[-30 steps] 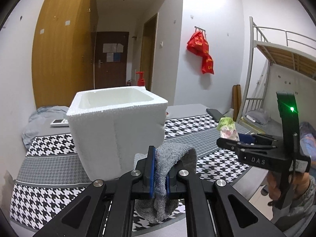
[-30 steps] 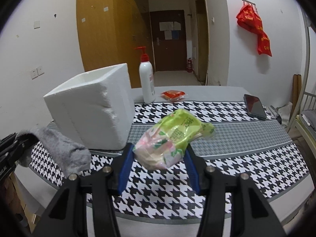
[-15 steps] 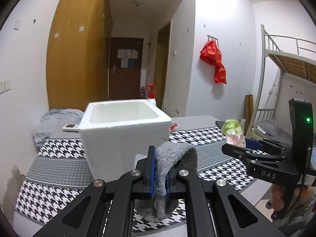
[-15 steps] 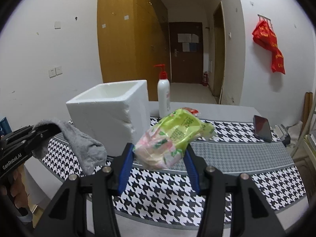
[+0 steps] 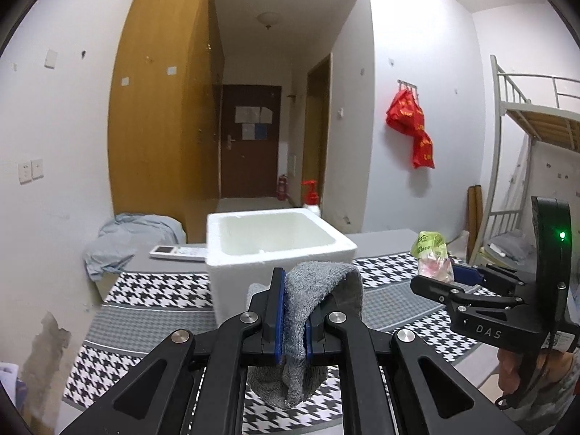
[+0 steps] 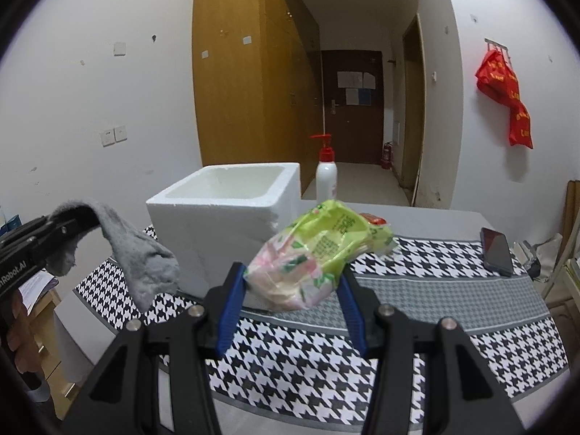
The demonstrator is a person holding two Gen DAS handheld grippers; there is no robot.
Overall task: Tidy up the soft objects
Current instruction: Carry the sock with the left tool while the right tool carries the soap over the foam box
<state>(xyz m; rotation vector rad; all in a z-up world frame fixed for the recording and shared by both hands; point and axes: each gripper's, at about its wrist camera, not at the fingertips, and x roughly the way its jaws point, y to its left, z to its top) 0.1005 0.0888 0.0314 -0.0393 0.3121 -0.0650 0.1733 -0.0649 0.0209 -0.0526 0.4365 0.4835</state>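
I lifted both: left gripper (image 5: 291,315) pinching the grey sock (image 5: 319,290), right gripper (image 6: 290,311) clamping the tissue pack (image 6: 319,253), now above the foam box (image 5: 268,239) rim, ready to drop in.

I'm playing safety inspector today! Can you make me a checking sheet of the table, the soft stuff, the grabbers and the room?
Surface: table with a black-and-white houndstooth cloth.
Job's things: grey sock in the left grabber; green and pink soft packet in the right grabber; open white foam box on the table, nothing seen inside.
Clutter: pump bottle, red packet, dark phone, remote, bluish cloth heap.
Grippers: left gripper shut on the sock; right gripper shut on the packet; both held in the air before the box.
Cables: nothing seen.
Surroundings: wooden wardrobe, brown door, red bag on a wall hook, bunk bed.
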